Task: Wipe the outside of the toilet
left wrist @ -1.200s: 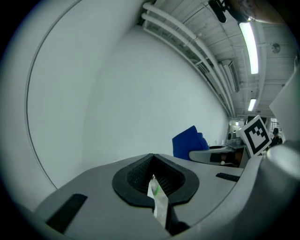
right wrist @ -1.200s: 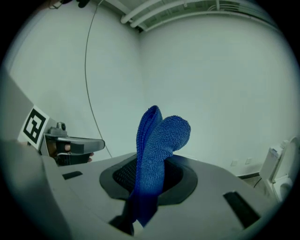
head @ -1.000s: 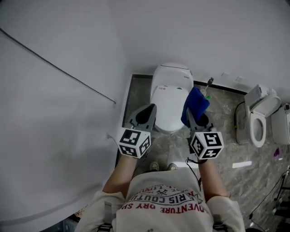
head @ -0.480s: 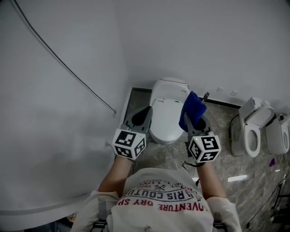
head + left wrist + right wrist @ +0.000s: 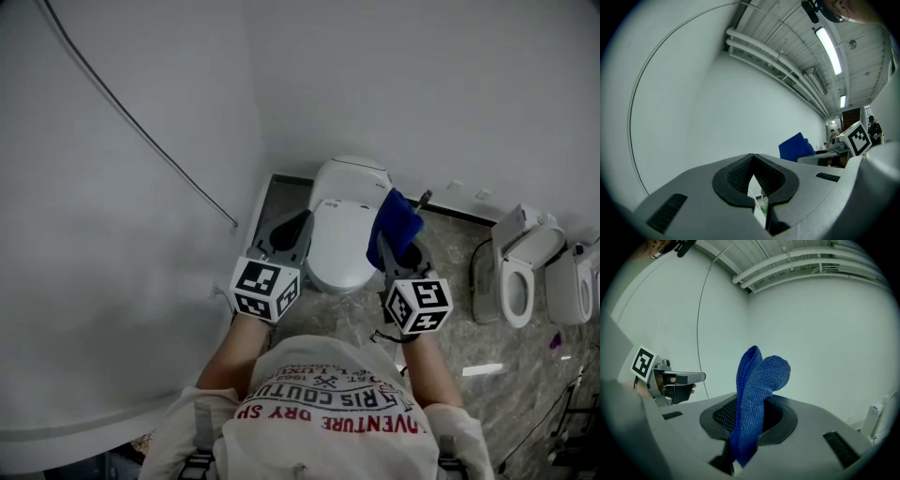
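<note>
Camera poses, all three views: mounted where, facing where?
Head view: on the head, steeply down at toilet; forearms, shirt, left gripper, right gripper show.
Left gripper view: on left gripper, tilted up at wall, ceiling; shut fingers show.
Right gripper view: on right gripper, facing wall; fingers clamp blue cloth.
Shared: both gripper views show blue cloth.

The head view is dim and flat. Its plain grey-white walls (image 5: 422, 84) darken toward the corners, and the glossy white toilet (image 5: 349, 234) is the brightest patch, with no hard shadows. Both gripper views are fisheye and ringed in black, so the white ceiling pipes (image 5: 764, 57) bow into curves. The long ceiling strip lamp (image 5: 828, 49) glares, slightly blown out. The blue terry cloth (image 5: 757, 394) is sharp, while the far background looks perhaps a little soft.
</note>
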Demonstrator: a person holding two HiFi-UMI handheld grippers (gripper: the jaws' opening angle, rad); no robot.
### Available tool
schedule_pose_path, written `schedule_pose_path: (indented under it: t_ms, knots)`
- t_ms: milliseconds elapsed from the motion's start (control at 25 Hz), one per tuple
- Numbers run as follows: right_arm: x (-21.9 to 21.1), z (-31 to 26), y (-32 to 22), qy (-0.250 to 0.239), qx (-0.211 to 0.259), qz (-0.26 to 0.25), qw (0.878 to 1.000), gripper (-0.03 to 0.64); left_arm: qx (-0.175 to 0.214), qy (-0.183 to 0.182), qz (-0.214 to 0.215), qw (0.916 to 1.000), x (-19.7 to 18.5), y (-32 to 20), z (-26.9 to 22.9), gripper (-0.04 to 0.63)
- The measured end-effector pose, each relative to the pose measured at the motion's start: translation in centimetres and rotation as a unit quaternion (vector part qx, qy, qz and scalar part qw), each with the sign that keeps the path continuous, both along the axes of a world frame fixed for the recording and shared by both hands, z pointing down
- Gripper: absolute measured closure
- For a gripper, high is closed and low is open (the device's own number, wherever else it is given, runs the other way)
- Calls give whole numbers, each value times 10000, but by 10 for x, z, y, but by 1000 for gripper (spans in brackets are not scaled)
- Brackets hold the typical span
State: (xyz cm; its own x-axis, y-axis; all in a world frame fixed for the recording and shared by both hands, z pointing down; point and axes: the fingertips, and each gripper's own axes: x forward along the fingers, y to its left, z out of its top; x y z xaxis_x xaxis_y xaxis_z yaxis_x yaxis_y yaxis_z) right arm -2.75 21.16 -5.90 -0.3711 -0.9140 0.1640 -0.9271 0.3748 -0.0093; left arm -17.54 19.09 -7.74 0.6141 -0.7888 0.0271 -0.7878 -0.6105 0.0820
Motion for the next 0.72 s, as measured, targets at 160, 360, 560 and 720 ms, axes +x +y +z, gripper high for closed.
schedule_pose_path:
  t_ms: [160,360,560,720]
  knots:
    - [-9,-1,-6,-155,-42,-73,9998,541,-37,-45,5,10000,-5,-6,1,589]
    - [-10,2,-1,-122,-64,-70,9999,541,-34,8,-26,10000,-5,-3,6,589]
    - [-7,6,2,-126,-132,-26,9998,541,-36,-33,-84,10000,-8,-4,8,589]
    - [-5,2,4,-102,-146,12,9998,541,5,-80,-86,9999,-8,0,3,589]
